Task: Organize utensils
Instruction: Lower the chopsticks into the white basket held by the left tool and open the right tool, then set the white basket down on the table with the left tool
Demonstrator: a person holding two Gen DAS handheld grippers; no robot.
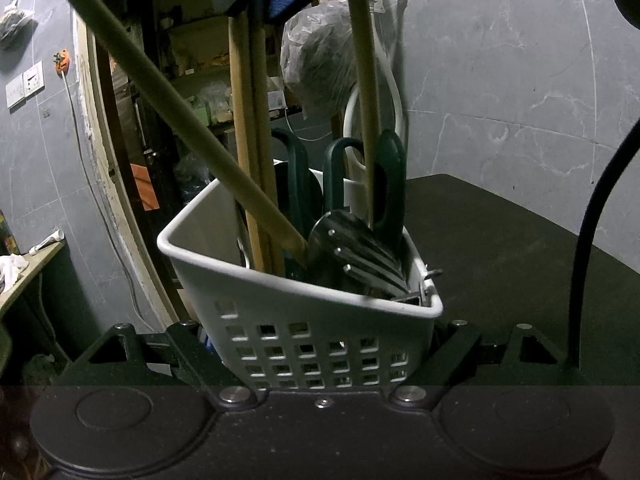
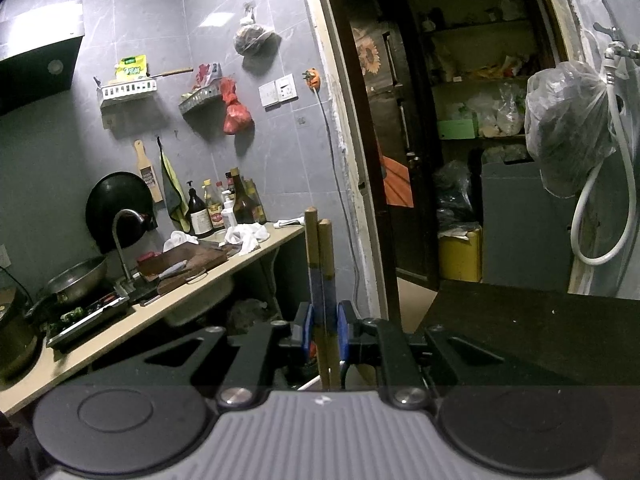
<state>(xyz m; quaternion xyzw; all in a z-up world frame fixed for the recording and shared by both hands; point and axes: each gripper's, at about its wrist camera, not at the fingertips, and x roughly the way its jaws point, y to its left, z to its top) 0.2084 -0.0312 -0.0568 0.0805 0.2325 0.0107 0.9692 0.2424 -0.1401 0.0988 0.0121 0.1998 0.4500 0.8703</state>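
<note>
My left gripper (image 1: pixel 320 364) has its fingers clamped on the white utensil caddy (image 1: pixel 304 320) to steady it on the dark worktop (image 1: pixel 520 240), while my right gripper (image 2: pixel 324 326) pinches two wooden chopsticks (image 2: pixel 320 248) upright at twelve o'clock, presumably for dropping in.

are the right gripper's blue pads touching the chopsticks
Touching: the right wrist view shows the right gripper with blue pads pressed on both sides of the chopsticks.
</note>
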